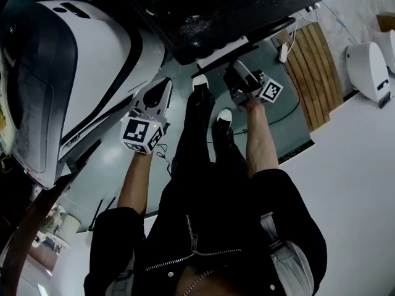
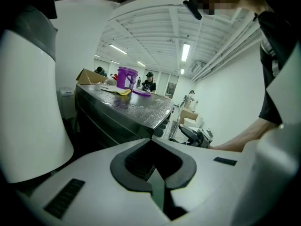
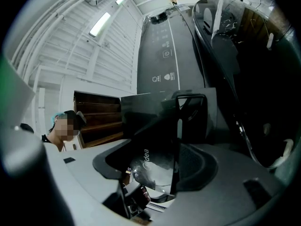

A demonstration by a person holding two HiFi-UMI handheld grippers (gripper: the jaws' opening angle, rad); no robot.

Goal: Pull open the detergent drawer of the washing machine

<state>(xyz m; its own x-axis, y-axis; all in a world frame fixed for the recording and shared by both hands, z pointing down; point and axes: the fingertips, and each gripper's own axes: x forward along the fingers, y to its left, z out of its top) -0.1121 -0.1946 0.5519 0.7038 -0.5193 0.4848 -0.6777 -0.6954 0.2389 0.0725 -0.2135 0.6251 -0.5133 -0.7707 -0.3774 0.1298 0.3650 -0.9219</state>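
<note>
Overhead first: the left gripper (image 1: 159, 91) hangs low beside the person's leg, and the right gripper (image 1: 234, 76) is up at the front edge of the dark washing machine (image 1: 203, 17). Left gripper view: its jaws are pressed together, nothing between them. Right gripper view: jaws clamped across the detergent drawer (image 3: 155, 121), a glossy dark block jutting out below the grey control panel (image 3: 162, 55).

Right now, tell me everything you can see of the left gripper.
The left gripper is white plastic, with a black-lined recess round its jaws and a marker cube at the back. The jaws are together, nothing between them. The person's left arm holds it up beside a white machine body, pointing at a dark counter.
</note>
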